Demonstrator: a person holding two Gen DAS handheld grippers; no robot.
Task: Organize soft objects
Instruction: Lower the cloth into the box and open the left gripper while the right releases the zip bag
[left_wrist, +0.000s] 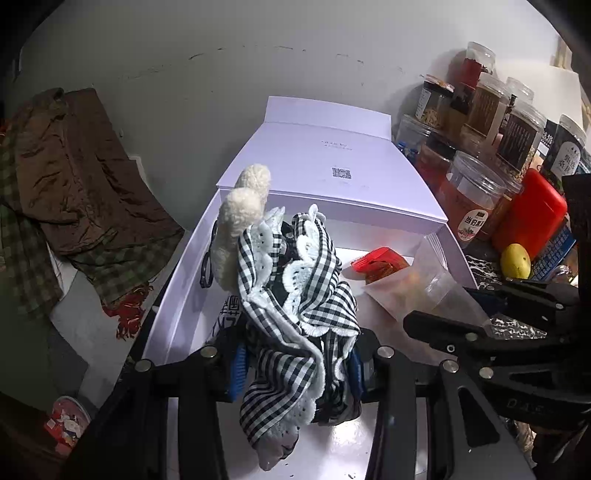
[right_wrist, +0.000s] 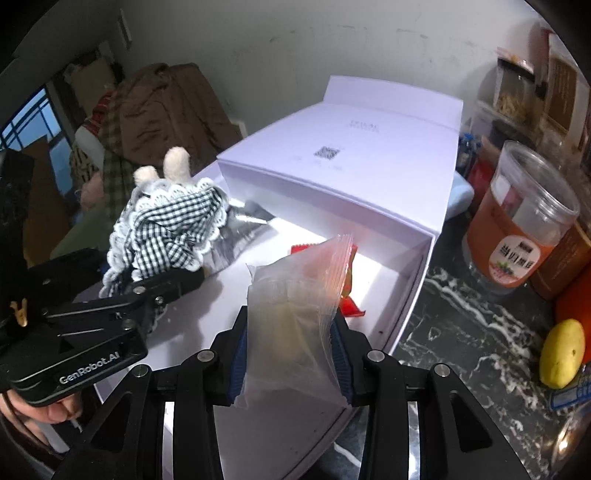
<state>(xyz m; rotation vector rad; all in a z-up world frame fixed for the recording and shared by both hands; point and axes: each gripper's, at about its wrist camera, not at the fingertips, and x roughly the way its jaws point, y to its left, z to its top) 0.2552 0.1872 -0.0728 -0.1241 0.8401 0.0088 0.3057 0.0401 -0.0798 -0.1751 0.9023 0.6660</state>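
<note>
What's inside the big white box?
The open white cardboard box holds a red snack packet and crinkled silver foil bag. The black-and-white checked cloth toy and clear plastic zip bag hide whatever lies beneath them.

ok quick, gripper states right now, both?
Left gripper: shut on the gingham plush toy.
Right gripper: shut on the clear zip bag.

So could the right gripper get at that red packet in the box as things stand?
Probably not yet. The right gripper is shut on the clear zip bag, which hangs directly before the red packet in the white box. Its jaws would need freeing first.
</note>
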